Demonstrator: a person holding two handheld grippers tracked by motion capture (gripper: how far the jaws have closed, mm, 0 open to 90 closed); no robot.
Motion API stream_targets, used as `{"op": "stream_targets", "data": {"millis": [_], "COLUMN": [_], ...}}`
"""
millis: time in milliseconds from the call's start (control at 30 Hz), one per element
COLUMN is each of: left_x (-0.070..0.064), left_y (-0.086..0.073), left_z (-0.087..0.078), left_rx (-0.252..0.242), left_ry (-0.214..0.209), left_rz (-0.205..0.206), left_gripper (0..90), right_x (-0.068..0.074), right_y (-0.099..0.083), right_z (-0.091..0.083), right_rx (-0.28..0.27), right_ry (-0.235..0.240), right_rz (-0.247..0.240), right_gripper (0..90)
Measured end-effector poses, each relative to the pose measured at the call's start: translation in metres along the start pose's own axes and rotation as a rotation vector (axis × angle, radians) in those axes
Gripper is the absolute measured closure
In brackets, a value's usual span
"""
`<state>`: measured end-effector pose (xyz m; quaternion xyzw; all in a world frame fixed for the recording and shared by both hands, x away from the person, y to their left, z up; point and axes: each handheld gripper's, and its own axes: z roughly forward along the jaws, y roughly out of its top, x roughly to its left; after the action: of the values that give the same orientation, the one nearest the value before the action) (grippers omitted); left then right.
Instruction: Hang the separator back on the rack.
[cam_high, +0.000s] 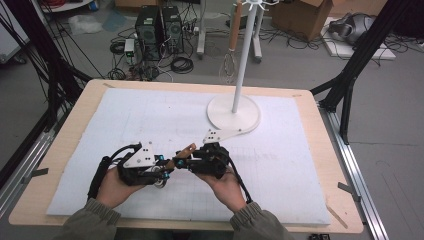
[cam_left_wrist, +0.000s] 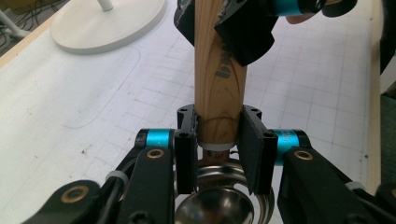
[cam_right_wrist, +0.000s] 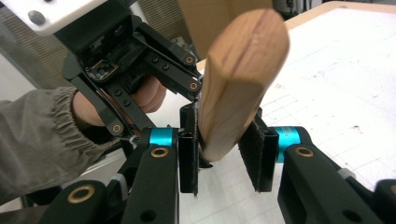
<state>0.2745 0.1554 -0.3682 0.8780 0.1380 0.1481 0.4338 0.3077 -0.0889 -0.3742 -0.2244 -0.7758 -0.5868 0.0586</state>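
Observation:
A utensil with a wooden handle (cam_left_wrist: 219, 79) and a shiny steel bowl (cam_left_wrist: 217, 203) is held just above the white mat between my two grippers. My left gripper (cam_left_wrist: 218, 140) is shut on the handle just above its metal collar, with the bowl hanging below the jaws. My right gripper (cam_right_wrist: 222, 149) is shut on the same handle (cam_right_wrist: 238, 70) farther up, near its rounded free end. From above, the left gripper (cam_high: 167, 166) and right gripper (cam_high: 186, 163) meet tip to tip at the front middle of the table, the handle (cam_high: 184, 152) slanting up between them.
A white hanging stand (cam_high: 234, 114) rises at the back middle of the mat, its round base (cam_left_wrist: 107, 23) close beyond the grippers. A whisk (cam_high: 230, 60) with a wooden handle hangs from its top. The white gridded mat (cam_high: 280, 165) covers the wooden table.

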Motion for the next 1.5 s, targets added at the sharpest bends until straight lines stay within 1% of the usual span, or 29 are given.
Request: {"op": "stream_targets", "data": {"millis": [33, 67, 100, 133, 167, 200, 233, 267, 300, 333, 467, 567, 633, 733, 767, 867, 900, 933, 967, 1033, 1067, 1133, 1200, 1233, 1333, 1367, 1400, 1433, 1500], "left_x": [0.001, 0.001, 0.001, 0.001, 0.001, 0.001, 0.000, 0.000, -0.001, -0.001, 0.000, 0.003, 0.004, 0.003, 0.003, 0.002, 0.003, 0.003, 0.003, 0.001, 0.001, 0.000, 0.000, 0.001, 0.001, 0.000, 0.001, 0.001, 0.002], "left_y": [0.000, 0.000, 0.000, 0.001, 0.001, 0.001, 0.002, 0.003, 0.003, 0.004, 0.005, 0.004, 0.004, 0.004, 0.005, 0.006, 0.005, 0.005, 0.004, 0.004, 0.004, 0.003, 0.002, 0.002, 0.001, -0.001, -0.003, -0.004, -0.007], "left_z": [0.000, 0.000, 0.000, 0.000, 0.000, 0.001, 0.002, 0.002, 0.003, 0.003, 0.001, -0.002, -0.003, -0.003, -0.003, -0.003, -0.002, -0.002, -0.002, -0.002, -0.002, -0.003, -0.003, -0.004, -0.007, -0.009, -0.011, -0.012, -0.015], "left_rx": [-0.007, -0.010, -0.017, -0.020, -0.021, -0.028, -0.031, -0.032, -0.034, -0.033, -0.043, -0.059, -0.067, -0.071, -0.075, -0.075, -0.075, -0.078, -0.081, -0.080, -0.078, -0.081, -0.085, -0.083, -0.093, -0.105, -0.107, -0.113, -0.115], "left_ry": [-0.009, -0.020, -0.035, -0.040, -0.052, -0.072, -0.082, -0.097, -0.097, -0.104, -0.101, -0.089, -0.079, -0.083, -0.087, -0.092, -0.100, -0.103, -0.105, -0.101, -0.100, -0.105, -0.104, -0.104, -0.101, -0.094, -0.090, -0.089, -0.082], "left_rz": [-0.002, -0.006, -0.006, -0.004, -0.010, -0.021, -0.016, -0.004, 0.001, 0.000, -0.024, -0.043, -0.047, -0.048, -0.048, -0.043, -0.046, -0.047, -0.045, -0.038, -0.035, -0.032, -0.037, -0.032, -0.035, -0.046, -0.044, -0.051, -0.057], "left_gripper": [68.9, 68.5, 68.2, 67.3, 64.9, 61.6, 61.0, 64.4, 66.9, 66.4, 68.2, 71.2, 72.2, 72.3, 72.4, 72.4, 72.3, 72.2, 72.1, 71.4, 70.8, 70.3, 67.3, 66.2, 61.7, 59.2, 58.5, 57.8, 53.9], "right_x": [0.000, -0.001, 0.000, 0.001, 0.002, 0.003, 0.004, 0.006, 0.008, 0.009, 0.011, 0.018, 0.019, 0.020, 0.020, 0.021, 0.022, 0.023, 0.023, 0.023, 0.022, 0.021, 0.021, 0.020, 0.017, 0.014, 0.013, 0.011, 0.007], "right_y": [0.001, 0.003, 0.005, 0.007, 0.009, 0.011, 0.013, 0.016, 0.017, 0.018, 0.019, 0.019, 0.018, 0.017, 0.016, 0.015, 0.014, 0.015, 0.015, 0.016, 0.016, 0.016, 0.016, 0.016, 0.016, 0.016, 0.017, 0.017, 0.018], "right_z": [-0.001, -0.001, -0.002, -0.003, -0.003, -0.004, -0.003, -0.003, -0.002, -0.001, 0.000, -0.001, 0.000, 0.002, 0.003, 0.006, 0.007, 0.007, 0.006, 0.006, 0.006, 0.006, 0.006, 0.005, 0.003, 0.001, -0.001, -0.003, -0.008], "right_rx": [0.005, 0.013, 0.021, 0.029, 0.029, 0.030, 0.036, 0.047, 0.054, 0.056, 0.047, 0.023, 0.007, -0.006, -0.007, -0.006, -0.004, 0.001, 0.004, 0.014, 0.018, 0.024, 0.036, 0.044, 0.048, 0.047, 0.048, 0.051, 0.053], "right_ry": [0.007, 0.015, 0.017, 0.026, 0.031, 0.048, 0.056, 0.056, 0.057, 0.059, 0.052, 0.029, 0.029, 0.029, 0.028, 0.025, 0.022, 0.013, 0.009, 0.012, 0.012, 0.022, 0.017, 0.014, 0.006, 0.001, 0.001, -0.001, -0.007], "right_rz": [0.004, -0.004, -0.016, -0.034, -0.044, -0.047, -0.066, -0.087, -0.102, -0.106, -0.130, -0.173, -0.187, -0.201, -0.212, -0.227, -0.231, -0.250, -0.255, -0.256, -0.245, -0.245, -0.258, -0.255, -0.245, -0.238, -0.234, -0.229, -0.223], "right_gripper": [70.0, 70.0, 70.1, 71.9, 71.9, 72.1, 72.1, 72.1, 72.1, 72.0, 71.8, 69.7, 68.3, 68.2, 68.1, 69.3, 70.0, 71.1, 71.5, 72.1, 72.2, 72.3, 72.3, 72.3, 72.3, 72.3, 72.3, 72.3, 72.3]}}
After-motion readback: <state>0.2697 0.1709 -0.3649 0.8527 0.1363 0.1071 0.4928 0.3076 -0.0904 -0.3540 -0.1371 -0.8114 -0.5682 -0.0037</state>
